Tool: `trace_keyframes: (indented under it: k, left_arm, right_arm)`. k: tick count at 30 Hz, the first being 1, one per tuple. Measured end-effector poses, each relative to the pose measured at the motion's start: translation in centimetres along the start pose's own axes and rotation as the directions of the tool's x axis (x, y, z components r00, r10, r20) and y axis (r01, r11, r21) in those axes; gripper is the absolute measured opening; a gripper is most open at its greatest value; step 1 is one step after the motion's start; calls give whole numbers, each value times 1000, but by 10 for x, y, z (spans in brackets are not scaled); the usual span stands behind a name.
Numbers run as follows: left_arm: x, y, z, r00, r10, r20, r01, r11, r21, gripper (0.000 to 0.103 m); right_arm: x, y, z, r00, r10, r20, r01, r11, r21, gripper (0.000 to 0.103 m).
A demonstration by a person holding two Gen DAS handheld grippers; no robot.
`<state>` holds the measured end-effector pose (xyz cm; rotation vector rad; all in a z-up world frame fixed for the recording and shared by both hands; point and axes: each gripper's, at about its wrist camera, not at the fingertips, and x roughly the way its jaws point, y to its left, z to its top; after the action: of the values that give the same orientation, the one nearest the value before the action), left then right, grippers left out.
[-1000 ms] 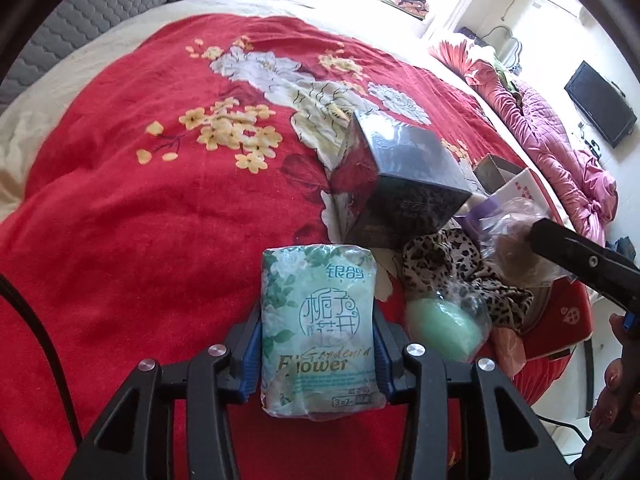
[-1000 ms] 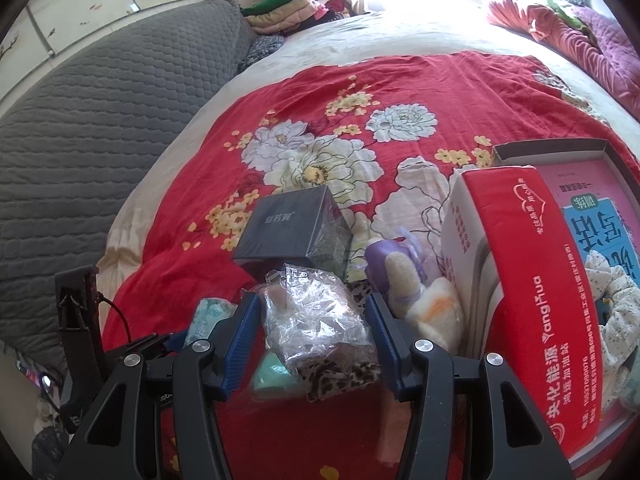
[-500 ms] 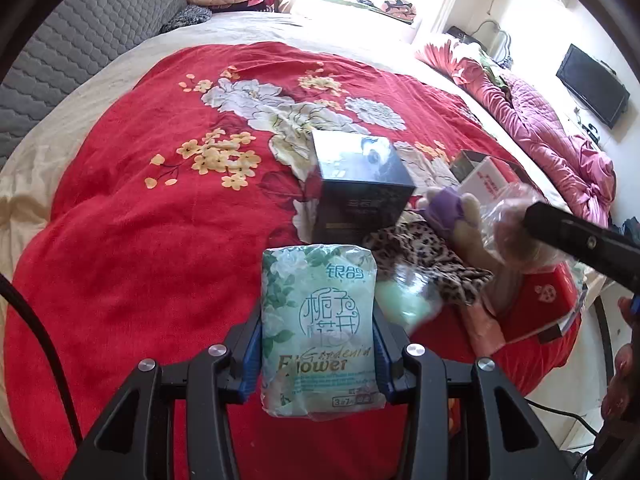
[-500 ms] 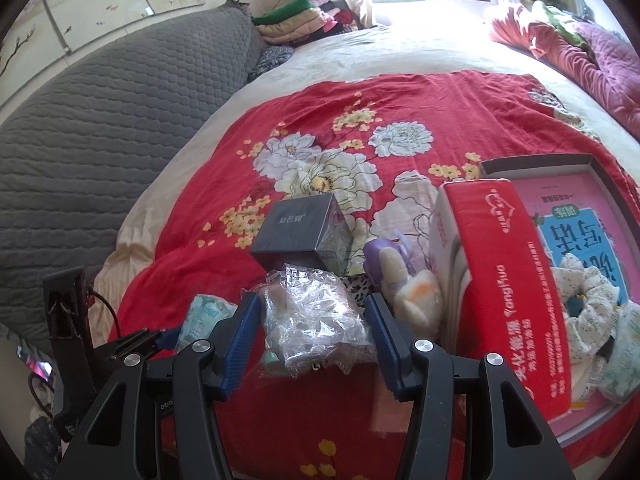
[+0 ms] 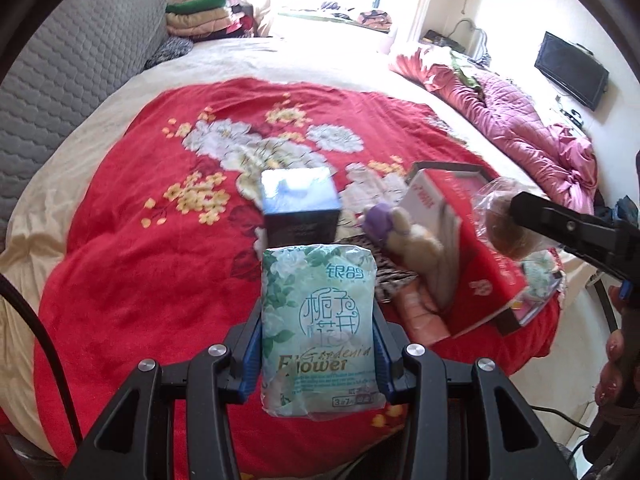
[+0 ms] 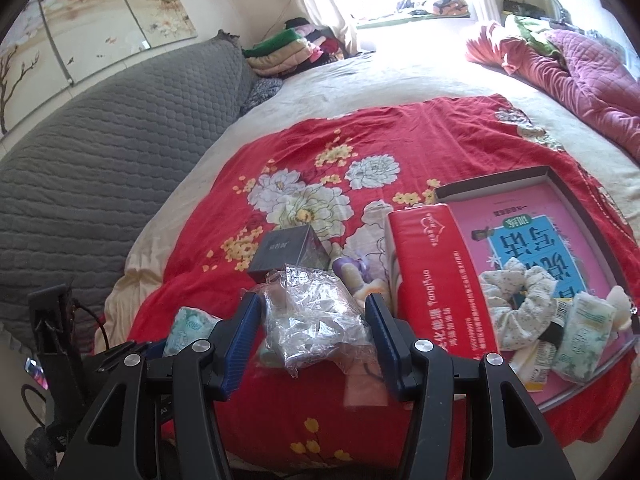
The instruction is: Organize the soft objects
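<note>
My left gripper [image 5: 318, 334] is shut on a green flower-printed tissue pack [image 5: 320, 280], held upright above the red blanket [image 5: 140, 264]. Between the blue pads of my right gripper [image 6: 313, 308] sits a crumpled clear plastic bag [image 6: 316, 320], and the gripper is shut on it. In the left wrist view that bag [image 5: 500, 224] shows a brownish round thing inside. On the blanket lie a purple and cream plush toy [image 5: 396, 232], a leopard-print cloth [image 5: 384, 274] and a pink soft piece [image 5: 420, 314]. The open box [image 6: 500, 178] at the right holds a dotted scrunchie [image 6: 520, 304] and another tissue pack [image 6: 584, 328].
A dark cube box [image 6: 288, 254] stands on the blanket beyond the pile. A red carton [image 6: 432, 280] leans against the open box's left side. A grey quilted headboard [image 6: 100, 160] runs along the left; a pink quilt [image 6: 580, 68] lies far right. A person's hand [image 5: 620, 360] shows at the right edge.
Both grippers have risen and drawn back from the pile, each keeping its item. The bed's objects now look smaller and farther off, and more of the room shows.
</note>
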<state>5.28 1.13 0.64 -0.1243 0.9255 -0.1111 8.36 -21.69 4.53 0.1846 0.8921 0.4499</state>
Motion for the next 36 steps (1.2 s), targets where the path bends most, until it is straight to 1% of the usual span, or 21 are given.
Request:
trace_keyframes:
  k: [5,8,11,14,15,21,25,30,34,36]
  left_arm:
    - [-18,-26,9,999,-17,28,16,999,35,45]
    - [-26,-49,16,998,-49,33,47,997,63,45]
    - [-34,-74,21,997,-65,41,60,993,102,45]
    - [-38,-99,26,995,-88,41,82,988,134,45]
    - [-38,-109,27,995,-92,40,85,985,148,45]
    - [-33,-156,33,992,-123,26,114,970,216,45]
    - [-26,-185,35,990,-137,18,127,955,266,45]
    - [-13,-207,39,990,-144,1,137,943,303,45]
    - [4,-219,43,989,-150,-10,145,937,317,45]
    - [14,-224,46,989,-148,-19,147,938,313,45]
  right_arm:
    - [-30,-15,2,998,-23,55,21,999,27,56]
    - [-53,-31,4,993,-56,100,51,997,53,56]
    - [-74,-48,6,986,-94,138,83,993,84,56]
    - [-98,-70,7,973,-153,170,133,984,122,56]
    - [-107,-77,6,966,-177,186,154,979,134,56]
    - [-140,-107,-1,939,-250,237,207,959,192,56]
    - [-148,-123,-7,933,-262,247,211,954,213,56]
    - [-149,-140,-13,927,-285,245,225,943,244,56]
    - [-147,-153,-17,920,-301,251,234,936,264,56]
    - [-144,-157,-19,918,-311,247,243,932,269,56]
